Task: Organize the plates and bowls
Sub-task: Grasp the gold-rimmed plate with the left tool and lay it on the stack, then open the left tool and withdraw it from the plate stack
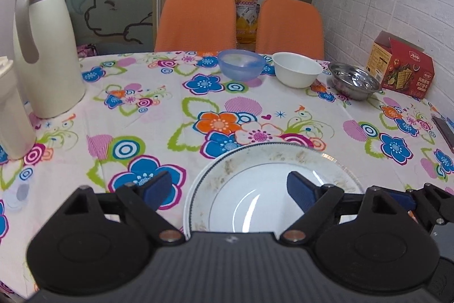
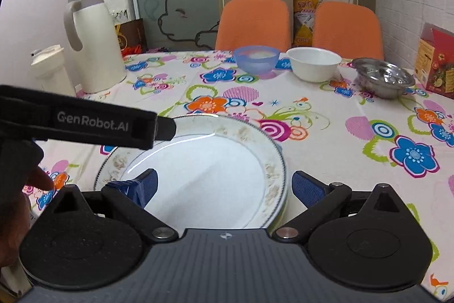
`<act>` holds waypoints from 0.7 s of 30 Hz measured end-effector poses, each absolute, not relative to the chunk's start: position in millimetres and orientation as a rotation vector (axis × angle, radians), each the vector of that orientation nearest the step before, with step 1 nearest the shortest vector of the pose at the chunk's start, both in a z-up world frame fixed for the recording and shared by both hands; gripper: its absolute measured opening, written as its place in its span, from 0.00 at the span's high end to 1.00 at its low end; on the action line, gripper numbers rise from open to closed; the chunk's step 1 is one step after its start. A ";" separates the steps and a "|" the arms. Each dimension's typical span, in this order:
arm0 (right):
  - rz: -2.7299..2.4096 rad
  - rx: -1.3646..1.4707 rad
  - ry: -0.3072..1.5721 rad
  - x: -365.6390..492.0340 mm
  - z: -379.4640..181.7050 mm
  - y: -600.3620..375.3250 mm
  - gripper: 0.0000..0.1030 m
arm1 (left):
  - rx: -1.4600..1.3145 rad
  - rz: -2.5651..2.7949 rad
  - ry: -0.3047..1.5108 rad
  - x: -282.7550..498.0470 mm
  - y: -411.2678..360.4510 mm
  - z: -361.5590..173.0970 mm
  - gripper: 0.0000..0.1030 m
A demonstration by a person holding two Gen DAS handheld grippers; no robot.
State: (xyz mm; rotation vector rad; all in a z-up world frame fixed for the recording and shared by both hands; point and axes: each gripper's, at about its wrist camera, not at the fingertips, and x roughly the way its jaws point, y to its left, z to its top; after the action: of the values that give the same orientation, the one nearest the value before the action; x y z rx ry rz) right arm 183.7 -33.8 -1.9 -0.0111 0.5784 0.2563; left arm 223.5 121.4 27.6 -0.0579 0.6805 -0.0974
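A white plate (image 1: 272, 189) with a faded patterned rim lies on the flowered tablecloth near the front edge. It appears to rest on a second plate whose rim shows beneath it. My left gripper (image 1: 228, 189) is open, its right pad over the plate and its left pad over the cloth. In the right wrist view my right gripper (image 2: 227, 188) is open too, straddling the plate's (image 2: 204, 175) right half. At the far side stand a blue plastic bowl (image 1: 241, 64), a white bowl (image 1: 296, 68) and a steel bowl (image 1: 353, 80), side by side.
A cream thermos jug (image 1: 45, 47) and a white bottle (image 1: 11, 110) stand at the left. A red cracker box (image 1: 403, 67) sits at the far right by the brick wall. Two orange chairs (image 1: 195, 19) are behind the table. A person's hand (image 2: 17, 203) holds the left gripper.
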 end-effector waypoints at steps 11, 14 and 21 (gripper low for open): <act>0.264 0.040 0.558 180.9 6.6 -55.0 0.14 | -0.029 -0.085 0.670 220.9 109.1 34.6 0.06; 0.244 0.073 0.564 181.9 5.6 -68.3 0.14 | -0.023 -0.088 0.673 222.9 105.2 35.4 0.06; 0.196 0.146 0.572 186.1 1.7 -102.7 0.14 | -0.016 -0.108 0.695 233.7 89.9 34.8 0.06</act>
State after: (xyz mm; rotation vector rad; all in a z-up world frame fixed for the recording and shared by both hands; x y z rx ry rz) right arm 186.1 -102.7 1.7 0.1458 0.5724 0.1958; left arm 233.7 89.9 34.8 -0.0164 0.6952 -0.1076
